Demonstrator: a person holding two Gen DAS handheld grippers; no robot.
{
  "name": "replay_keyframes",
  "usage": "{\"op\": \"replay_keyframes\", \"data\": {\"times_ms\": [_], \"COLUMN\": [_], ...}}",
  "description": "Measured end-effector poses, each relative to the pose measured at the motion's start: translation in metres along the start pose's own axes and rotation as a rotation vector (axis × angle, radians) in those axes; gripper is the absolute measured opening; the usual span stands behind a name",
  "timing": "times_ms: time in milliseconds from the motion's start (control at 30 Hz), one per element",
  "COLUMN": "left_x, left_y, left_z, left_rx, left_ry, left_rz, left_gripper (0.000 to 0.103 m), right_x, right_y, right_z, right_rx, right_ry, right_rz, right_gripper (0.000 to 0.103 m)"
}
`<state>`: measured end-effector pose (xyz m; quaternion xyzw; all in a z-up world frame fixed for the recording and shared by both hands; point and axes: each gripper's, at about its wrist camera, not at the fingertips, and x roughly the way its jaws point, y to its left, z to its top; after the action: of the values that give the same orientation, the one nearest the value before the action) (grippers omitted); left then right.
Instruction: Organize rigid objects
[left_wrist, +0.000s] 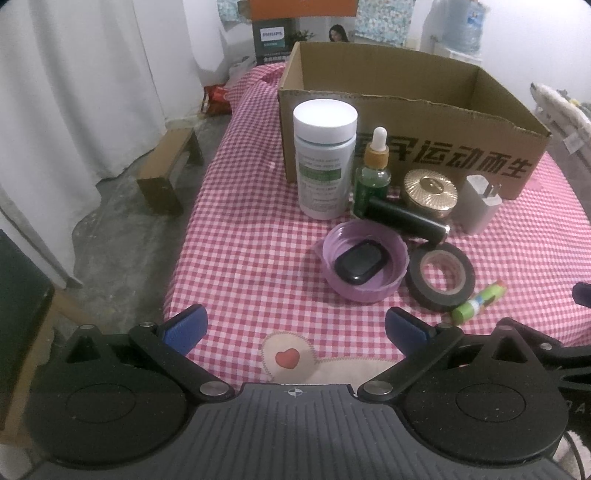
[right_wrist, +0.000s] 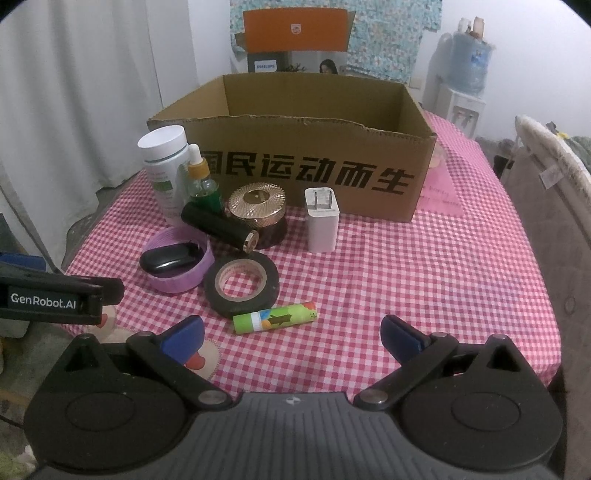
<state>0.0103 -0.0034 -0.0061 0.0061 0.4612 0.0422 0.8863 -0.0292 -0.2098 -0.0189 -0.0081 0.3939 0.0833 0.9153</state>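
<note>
White curtains (left_wrist: 92, 92) are hanging along the left side, reaching down to a worn grey floor (left_wrist: 140, 229). A low wooden stool (left_wrist: 168, 170) is standing on that floor beside the table. A patterned cloth (right_wrist: 391, 40) is hanging on the back wall. A water dispenser (right_wrist: 463, 85) is standing in the far right corner. A padded chair (right_wrist: 546, 192) is sitting at the right.
</note>
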Motion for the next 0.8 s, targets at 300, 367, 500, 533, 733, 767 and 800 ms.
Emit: {"op": "replay_keyframes", "data": {"times_ms": [300, 367, 500, 533, 733, 767, 800], "left_x": [-0.0008, -0.0014, -0.0007, -0.0007, -0.0005, -0.0005, -0.0004], "left_y": [-0.0008, -0.0003, -0.0017, -0.0014, -0.0013, -0.0014, -0.0013], "left_z": [0.0, -0.0007, -0.0003, -0.0003, -0.0004, -0.0004, -0.0004], "left_rx": [0.007, 0.009, 0.012, 0.012, 0.014, 0.014, 0.015], "left_ry": [-0.002, -0.004, -0.002, -0.002, -0.001, -0.001, 0.0], "left_rz": [0.008, 0.009, 0.011, 0.012, 0.012, 0.012, 0.012], "left_gripper": [0.103, 0.103, 0.103, 0.103, 0.103, 0.103, 0.103], "right_x": [-0.0006, -0.0001, -0.0002, -0.0002, 0.0002, 0.0002, 0.0002], "right_y": [0.0003, 0.0004, 0.001, 0.0012, 0.0012, 0.0013, 0.0015], "right_z": [0.0004, 0.001, 0.0015, 0.0015, 0.0014, 0.0014, 0.0014], "right_rx": [0.001, 0.001, -0.002, -0.003, -0.004, -0.004, -0.004], "right_ry": [0.0, 0.002, 0.001, 0.0, -0.002, -0.002, -0.002], "right_rz": [0.002, 0.003, 0.004, 0.004, 0.005, 0.005, 0.004], "right_gripper": [0.103, 0.103, 0.103, 0.103, 0.103, 0.103, 0.103]}}
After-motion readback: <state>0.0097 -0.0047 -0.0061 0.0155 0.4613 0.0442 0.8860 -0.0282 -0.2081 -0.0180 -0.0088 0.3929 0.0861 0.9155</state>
